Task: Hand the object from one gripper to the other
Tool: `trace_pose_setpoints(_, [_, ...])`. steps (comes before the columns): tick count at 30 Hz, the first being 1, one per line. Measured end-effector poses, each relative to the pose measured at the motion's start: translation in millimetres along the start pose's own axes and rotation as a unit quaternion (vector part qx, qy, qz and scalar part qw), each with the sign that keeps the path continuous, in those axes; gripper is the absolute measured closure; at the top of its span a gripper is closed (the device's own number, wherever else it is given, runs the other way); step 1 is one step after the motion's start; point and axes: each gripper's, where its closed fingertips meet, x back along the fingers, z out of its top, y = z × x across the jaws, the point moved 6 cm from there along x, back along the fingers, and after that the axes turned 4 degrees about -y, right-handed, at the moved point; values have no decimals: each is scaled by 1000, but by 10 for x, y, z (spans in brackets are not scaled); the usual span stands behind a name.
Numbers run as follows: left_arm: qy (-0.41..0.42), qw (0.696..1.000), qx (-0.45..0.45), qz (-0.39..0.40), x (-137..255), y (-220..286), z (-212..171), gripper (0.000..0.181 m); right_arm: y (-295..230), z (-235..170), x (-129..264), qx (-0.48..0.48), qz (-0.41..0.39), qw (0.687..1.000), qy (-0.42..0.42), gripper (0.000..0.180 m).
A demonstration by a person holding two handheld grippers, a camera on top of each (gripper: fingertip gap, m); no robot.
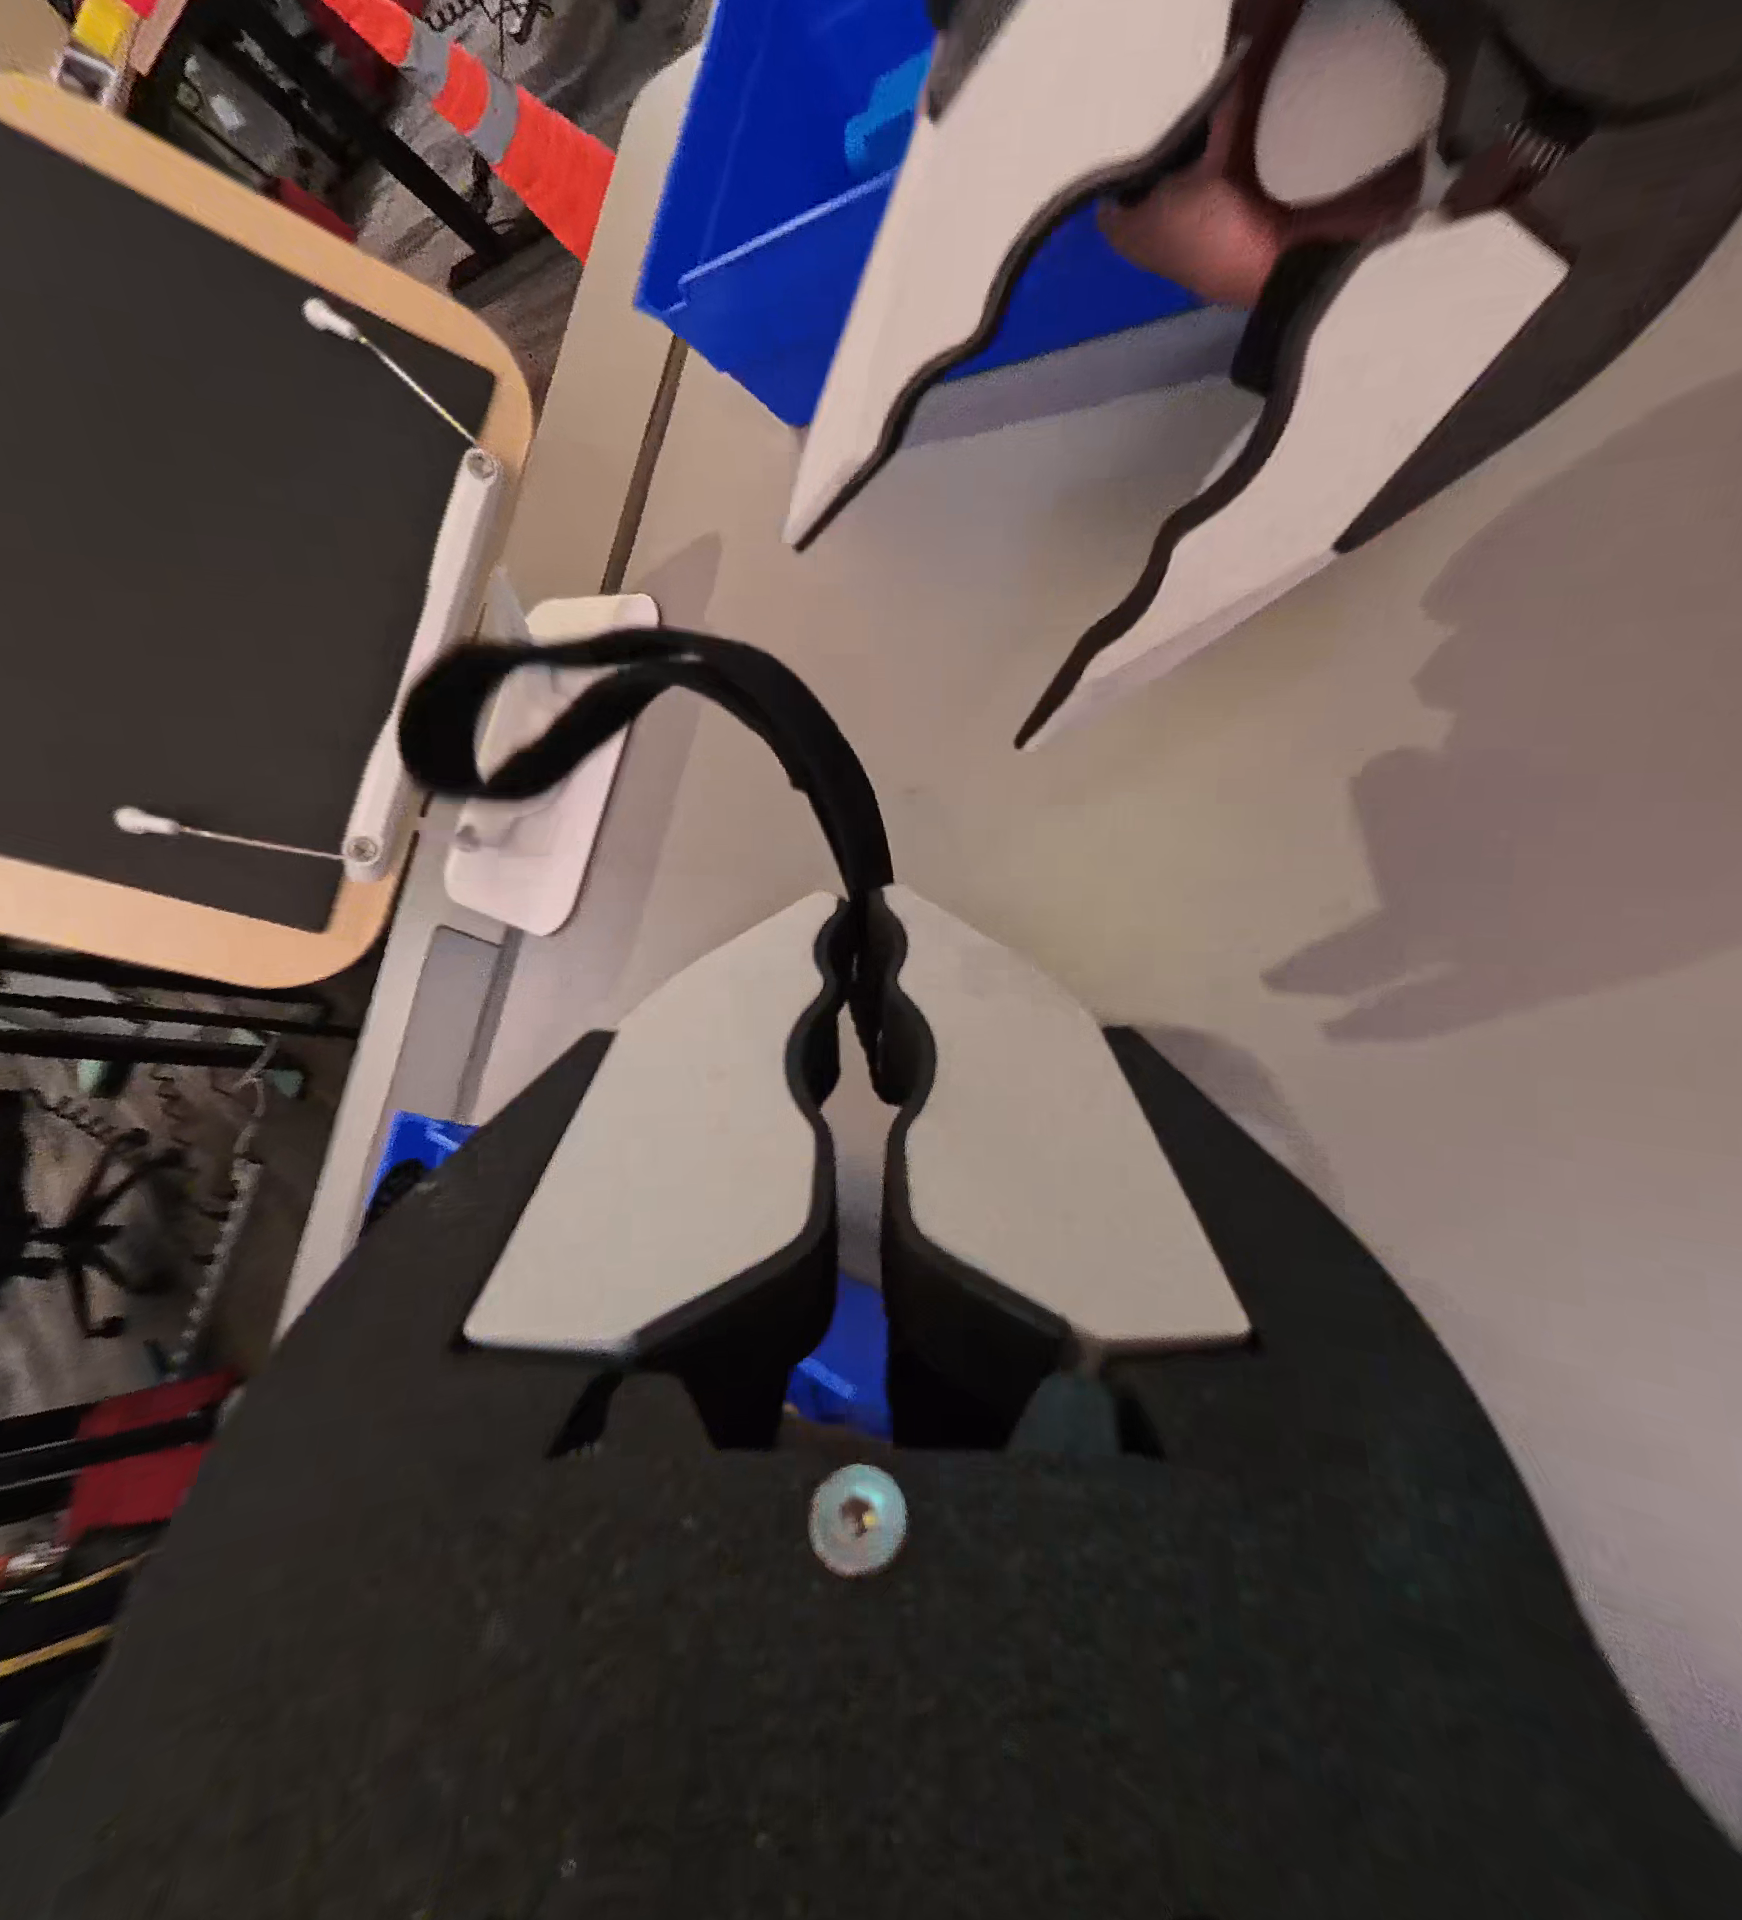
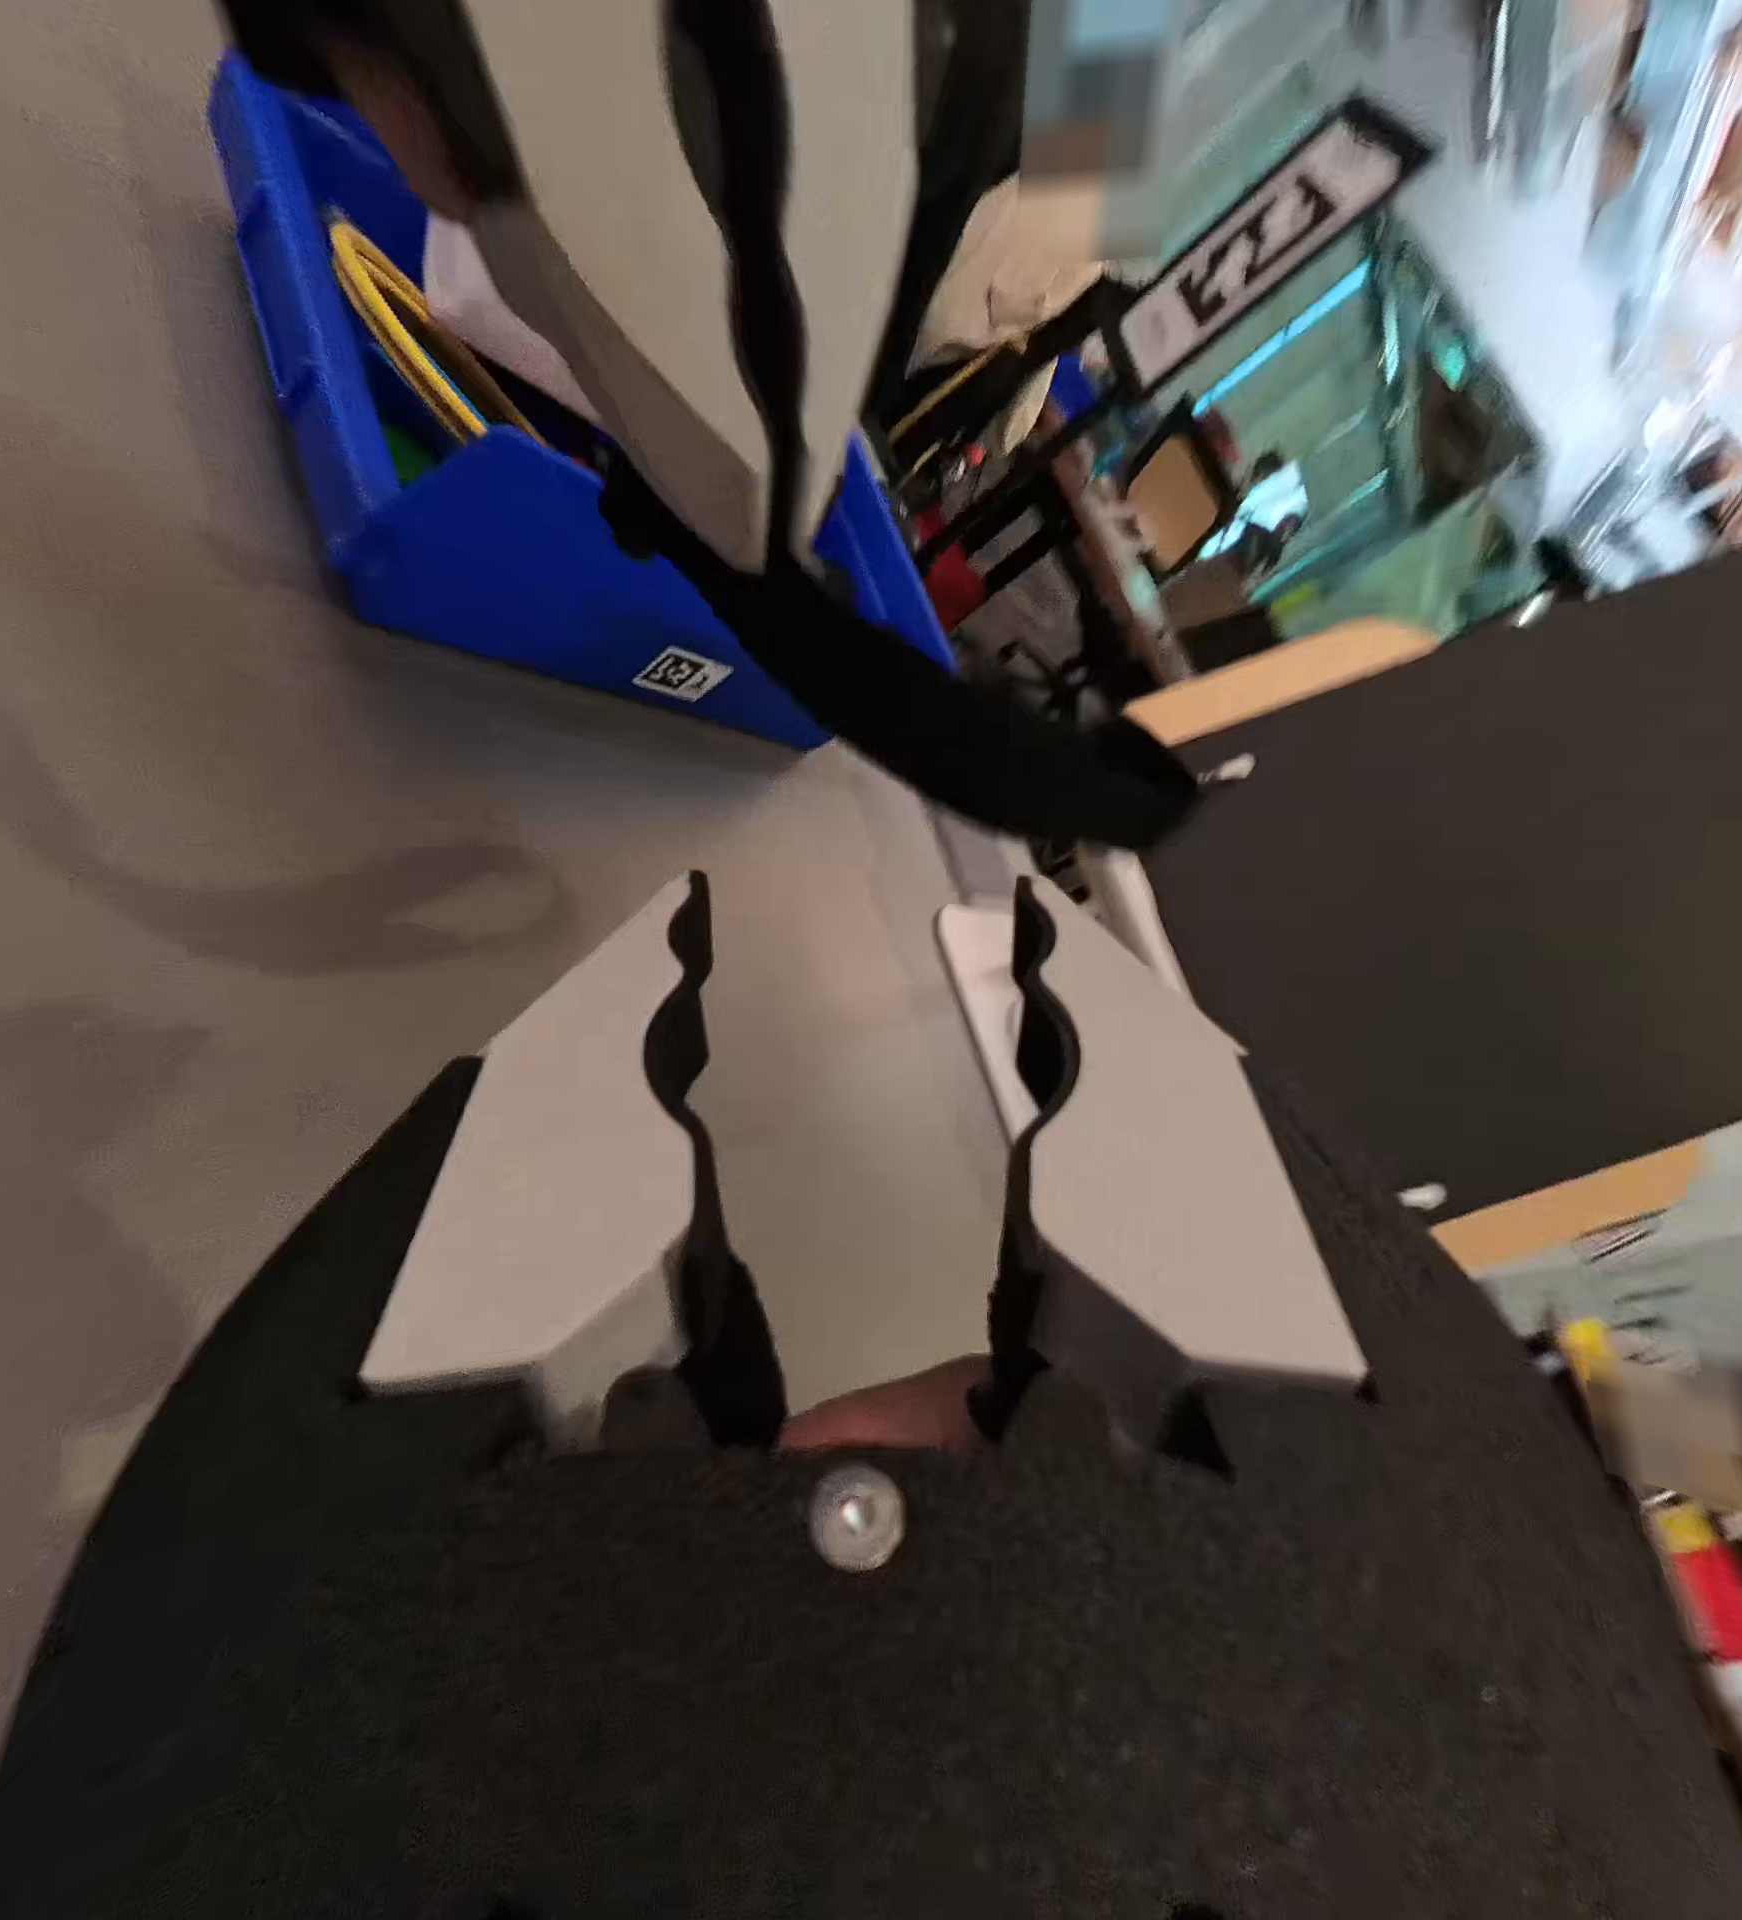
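Strap (image 1: 742, 707): clamped at one end in left gripper (image 1: 862, 935), loop hanging free above table (image 1: 1262, 935) near its edge. Right gripper (image 2: 856, 904) near, jaws apart, empty. Handover not yet done; grasp and release left.

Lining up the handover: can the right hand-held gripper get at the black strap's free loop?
Probably yes: the right hand-held gripper is open, facing the black strap, nothing between.

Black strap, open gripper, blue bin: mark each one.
black strap (image 1: 805, 717), left wrist view, top of its arch.
right gripper (image 2: 856, 894), right wrist view, gap between fingertips.
blue bin (image 2: 534, 592), right wrist view, front wall.
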Motion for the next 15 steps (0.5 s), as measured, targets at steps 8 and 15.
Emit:
trace_pose_setpoints(8, [-42, 990, -133, 15, -147, 244, -1, 180, -188, 155, 38, 132, -3, 991, -22, 128])
trace_pose_setpoints(15, [-50, 988, -147, 21, -199, 282, 10, 179, -230, 59, 12, 146, -4, 989, -20, 174])
